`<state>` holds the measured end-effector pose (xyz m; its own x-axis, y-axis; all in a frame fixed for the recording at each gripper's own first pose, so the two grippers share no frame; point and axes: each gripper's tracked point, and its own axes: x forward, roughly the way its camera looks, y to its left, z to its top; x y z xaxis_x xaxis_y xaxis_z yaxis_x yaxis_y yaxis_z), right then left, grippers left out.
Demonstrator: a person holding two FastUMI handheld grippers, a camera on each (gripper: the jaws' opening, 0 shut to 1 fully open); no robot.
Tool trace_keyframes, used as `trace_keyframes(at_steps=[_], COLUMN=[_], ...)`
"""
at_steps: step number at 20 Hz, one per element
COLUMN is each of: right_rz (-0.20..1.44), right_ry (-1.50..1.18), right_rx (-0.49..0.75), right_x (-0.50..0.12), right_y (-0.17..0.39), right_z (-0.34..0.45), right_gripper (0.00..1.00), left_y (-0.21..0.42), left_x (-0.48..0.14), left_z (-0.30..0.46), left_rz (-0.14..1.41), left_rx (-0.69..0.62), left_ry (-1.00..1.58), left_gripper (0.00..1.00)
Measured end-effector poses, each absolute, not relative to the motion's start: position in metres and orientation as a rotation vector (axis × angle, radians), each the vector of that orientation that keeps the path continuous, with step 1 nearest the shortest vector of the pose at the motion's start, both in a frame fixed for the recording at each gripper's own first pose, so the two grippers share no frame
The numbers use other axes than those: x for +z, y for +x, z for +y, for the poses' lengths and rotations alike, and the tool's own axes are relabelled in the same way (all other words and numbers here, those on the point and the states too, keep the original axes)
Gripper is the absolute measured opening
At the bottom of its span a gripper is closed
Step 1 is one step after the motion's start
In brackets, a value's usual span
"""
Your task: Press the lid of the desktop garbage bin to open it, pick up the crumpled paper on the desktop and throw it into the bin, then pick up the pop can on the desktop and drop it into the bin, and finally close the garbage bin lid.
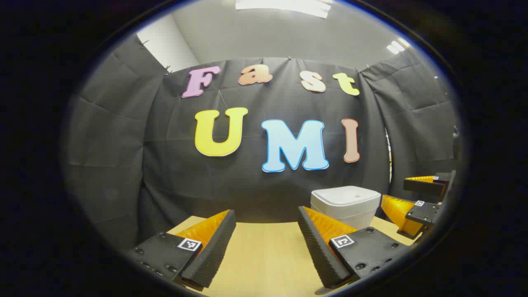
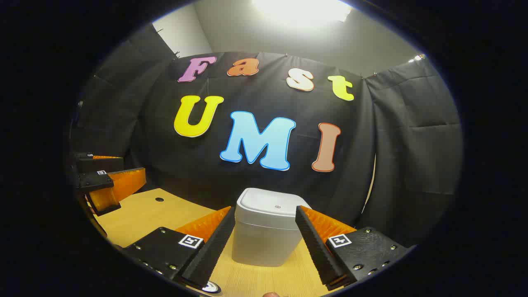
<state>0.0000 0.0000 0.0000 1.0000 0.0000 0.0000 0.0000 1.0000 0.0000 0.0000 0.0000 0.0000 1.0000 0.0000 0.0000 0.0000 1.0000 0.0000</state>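
Straight ahead of the right gripper (image 2: 264,243), in the right gripper view, a white desktop garbage bin (image 2: 266,231) stands upright on a pale wooden desktop (image 2: 140,214). Its lid (image 2: 272,202) lies flat and closed on top, with a small round mark near the middle. The right gripper's two fingers are spread wide apart and hold nothing; the bin shows between them, a little beyond their tips, not touching either one. Off to the far left of this gripper, the left gripper (image 2: 109,181) hangs above the desktop, its fingers also apart. A small dark hole (image 2: 159,199) marks the desktop near it.

Seen from the left gripper view, the left gripper (image 1: 266,243) hovers over bare desktop (image 1: 264,247) with its fingers spread wide and nothing between them. The garbage bin (image 1: 345,206) stands ahead and to the right of this gripper, just past the tip of its right finger, lid (image 1: 345,195) down. Farther right, at the edge of the view, the right gripper (image 1: 416,198) is seen from the side, near the bin, its fingers apart.

Behind the desktop hangs the black cloth wall (image 2: 412,156) of the booth, with a pale ceiling and a bright ceiling light (image 2: 301,8) above.
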Motion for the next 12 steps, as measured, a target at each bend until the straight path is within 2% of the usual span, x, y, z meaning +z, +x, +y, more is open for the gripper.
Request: trace_keyframes(at_steps=[12], right_rz=[0.011], right_ry=[0.025], right_rx=[0.014], right_x=[-0.0043], right_y=[0.0052], right_z=[0.0021], right_gripper=[0.94], left_y=[0.0027], left_x=[-0.0080], left_z=[0.0026], left_rz=[0.022], left_rx=[0.002], left_ry=[0.007], left_gripper=[1.00])
